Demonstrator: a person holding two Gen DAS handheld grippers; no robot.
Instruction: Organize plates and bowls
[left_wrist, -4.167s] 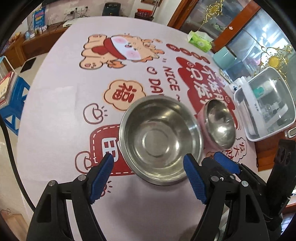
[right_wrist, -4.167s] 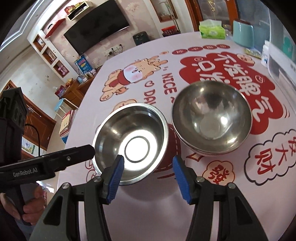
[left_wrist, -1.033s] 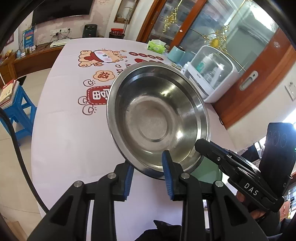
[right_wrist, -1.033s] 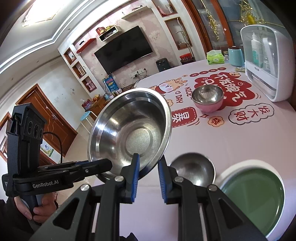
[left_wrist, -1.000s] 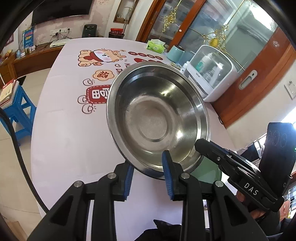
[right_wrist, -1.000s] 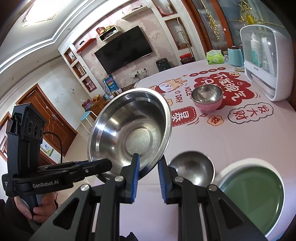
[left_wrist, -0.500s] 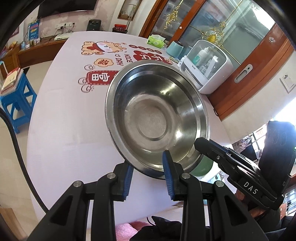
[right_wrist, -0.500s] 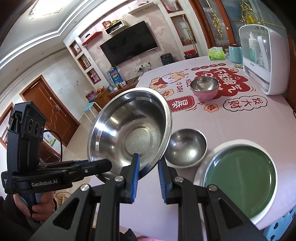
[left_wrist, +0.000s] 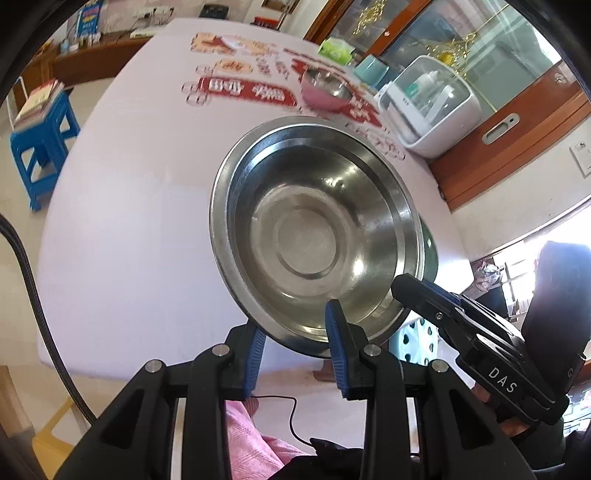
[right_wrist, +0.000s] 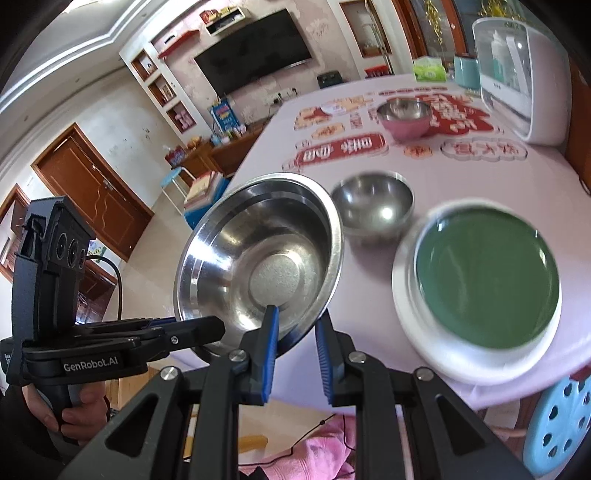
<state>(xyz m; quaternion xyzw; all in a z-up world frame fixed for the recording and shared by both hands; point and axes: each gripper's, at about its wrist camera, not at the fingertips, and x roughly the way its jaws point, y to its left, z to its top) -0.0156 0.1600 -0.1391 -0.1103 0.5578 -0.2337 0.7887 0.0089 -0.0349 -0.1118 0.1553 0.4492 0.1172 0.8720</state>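
Large steel bowl (left_wrist: 314, 232), shiny, flat round base, stepped wall under a broad rim; held tilted in the air above the near edge of the table (left_wrist: 122, 221), mouth turned toward both cameras.

Left gripper (left_wrist: 295, 345) clamped on the near rim: one blue pad inside the bowl, the other behind the wall. Right gripper (right_wrist: 295, 332) clamped the same way on its own stretch of rim, one pad inside near the base, the other outside.

From the right wrist only: small steel bowl (right_wrist: 371, 208) on the cloth just beyond the held bowl's rim, and a green plate (right_wrist: 487, 277) nested in a white plate (right_wrist: 402, 295) near the table edge, beside the small bowl. From the left wrist those are mostly hidden behind the large bowl; just a sliver of green at its right rim.

In both: pink bowl (left_wrist: 325, 90) with steel lining, far back on the red print, well apart from the rest. White cabinet (left_wrist: 428, 99) with a clear door at the table's right side.
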